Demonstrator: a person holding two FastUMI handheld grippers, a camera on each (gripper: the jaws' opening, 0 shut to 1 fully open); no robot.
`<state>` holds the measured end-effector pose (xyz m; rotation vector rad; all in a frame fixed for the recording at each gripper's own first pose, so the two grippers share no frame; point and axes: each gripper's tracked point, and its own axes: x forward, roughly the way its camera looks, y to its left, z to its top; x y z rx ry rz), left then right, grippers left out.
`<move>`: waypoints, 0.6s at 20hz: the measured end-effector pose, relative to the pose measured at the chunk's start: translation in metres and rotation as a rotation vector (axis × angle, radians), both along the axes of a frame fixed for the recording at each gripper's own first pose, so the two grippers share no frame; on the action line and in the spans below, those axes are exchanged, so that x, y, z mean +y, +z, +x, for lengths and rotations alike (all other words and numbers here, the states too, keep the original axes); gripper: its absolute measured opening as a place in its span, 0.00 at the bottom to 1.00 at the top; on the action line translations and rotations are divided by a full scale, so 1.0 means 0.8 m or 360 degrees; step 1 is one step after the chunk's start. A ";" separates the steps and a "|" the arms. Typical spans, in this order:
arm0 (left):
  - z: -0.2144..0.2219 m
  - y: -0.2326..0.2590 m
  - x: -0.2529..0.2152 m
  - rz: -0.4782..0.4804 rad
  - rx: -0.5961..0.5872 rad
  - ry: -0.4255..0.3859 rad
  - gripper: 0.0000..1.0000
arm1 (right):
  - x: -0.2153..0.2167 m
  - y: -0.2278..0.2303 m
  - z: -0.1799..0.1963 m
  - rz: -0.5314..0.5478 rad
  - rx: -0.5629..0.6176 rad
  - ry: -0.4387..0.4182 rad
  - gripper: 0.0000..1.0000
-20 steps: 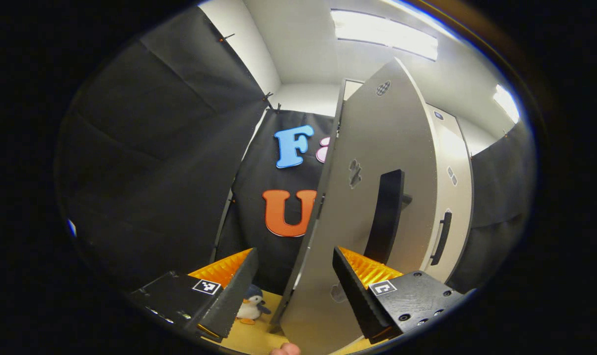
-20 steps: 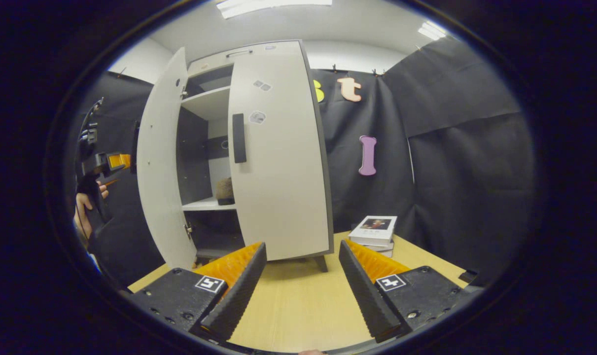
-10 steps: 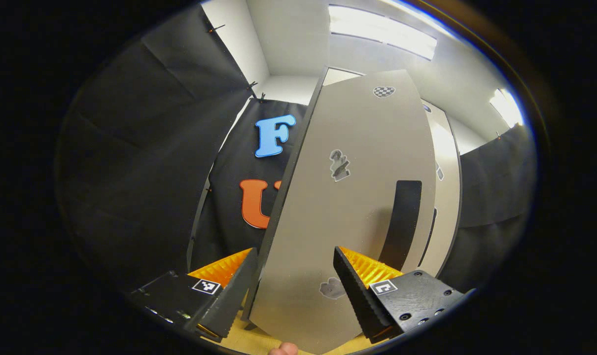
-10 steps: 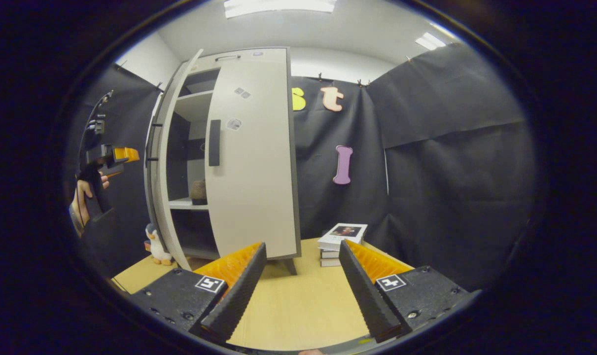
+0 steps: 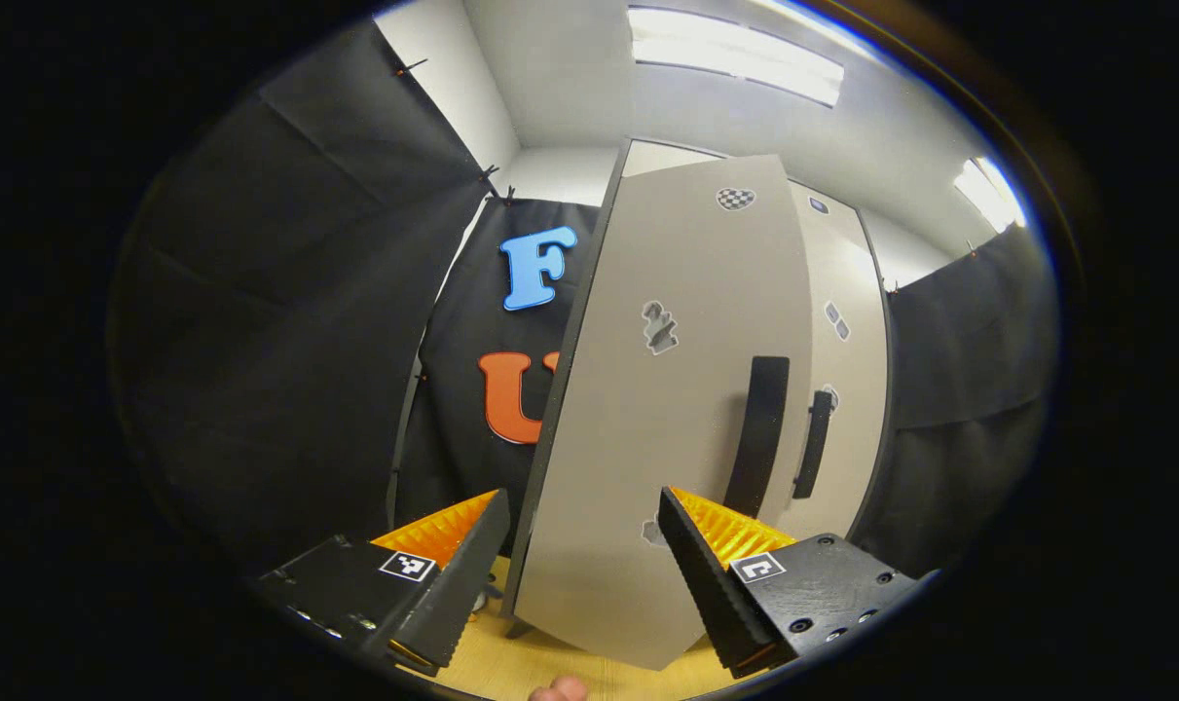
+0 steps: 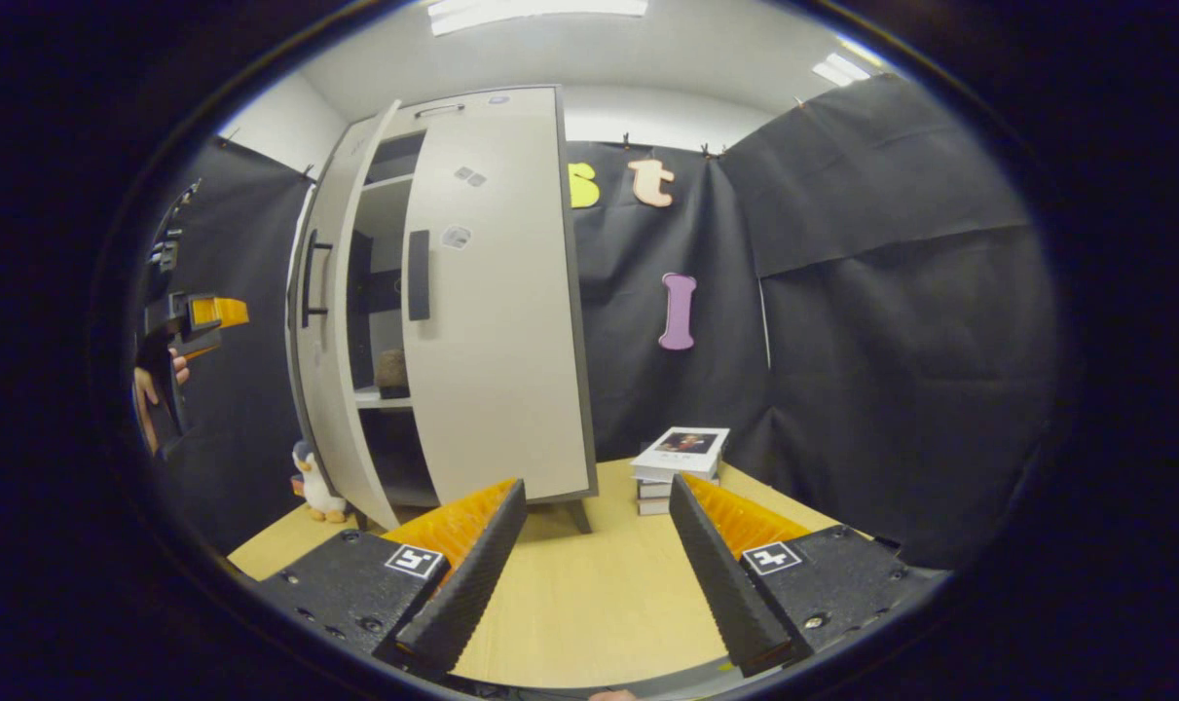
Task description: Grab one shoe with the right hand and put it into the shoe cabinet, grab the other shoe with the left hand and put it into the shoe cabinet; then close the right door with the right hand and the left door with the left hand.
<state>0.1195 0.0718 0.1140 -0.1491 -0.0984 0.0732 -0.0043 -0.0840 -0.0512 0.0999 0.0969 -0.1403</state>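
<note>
Left gripper [image 5: 570,574] spread, nothing held, left door [image 5: 667,409] ajar directly ahead of fingertips; right gripper [image 6: 594,574] spread, nothing held, shoe cabinet [image 6: 492,292] ahead-left on table [image 6: 589,594], shoe [image 6: 391,373] on shelf, right door [image 6: 501,321] closed.

text: none legible | cabinet door [image 5: 677,409] stickers: unreadable | book [image 6: 684,446] cover: too small

Left door [image 5: 667,419] stands directly ahead of left fingers [image 5: 462,574], blocking. Bare tabletop [image 6: 589,594] ahead of right fingers [image 6: 472,574]; books [image 6: 681,462] beyond.
</note>
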 end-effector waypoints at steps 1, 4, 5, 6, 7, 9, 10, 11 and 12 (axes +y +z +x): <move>-0.008 -0.009 -0.010 -0.0014 0.0032 -0.0023 0.99 | 0.008 0.000 0.008 -0.0008 0.0005 0.0039 0.96; -0.030 -0.036 -0.042 -0.0037 0.0109 -0.0090 0.94 | 0.031 0.012 0.028 -0.0018 -0.0013 0.0142 0.95; -0.035 -0.046 -0.050 -0.0023 0.0122 -0.0095 0.94 | 0.038 0.014 0.033 -0.0005 -0.0020 0.0168 0.97; -0.041 -0.055 -0.057 -0.0002 0.0130 -0.0089 0.94 | 0.046 0.015 0.036 0.0007 -0.0022 0.0193 0.96; -0.046 -0.065 -0.064 0.0015 0.0132 -0.0090 0.94 | 0.053 0.015 0.039 0.0015 -0.0018 0.0216 0.94; -0.055 -0.082 -0.078 0.0026 0.0132 -0.0096 0.94 | 0.066 0.012 0.040 0.0015 -0.0003 0.0252 0.95; -0.060 -0.089 -0.082 0.0037 0.0128 -0.0088 0.94 | 0.071 0.009 0.040 0.0009 0.0009 0.0268 0.97; -0.064 -0.098 -0.086 0.0053 0.0128 -0.0081 0.89 | 0.076 0.006 0.038 0.0002 0.0022 0.0286 0.97; -0.067 -0.107 -0.089 0.0071 0.0136 -0.0080 0.94 | 0.081 0.002 0.036 -0.0006 0.0033 0.0307 0.97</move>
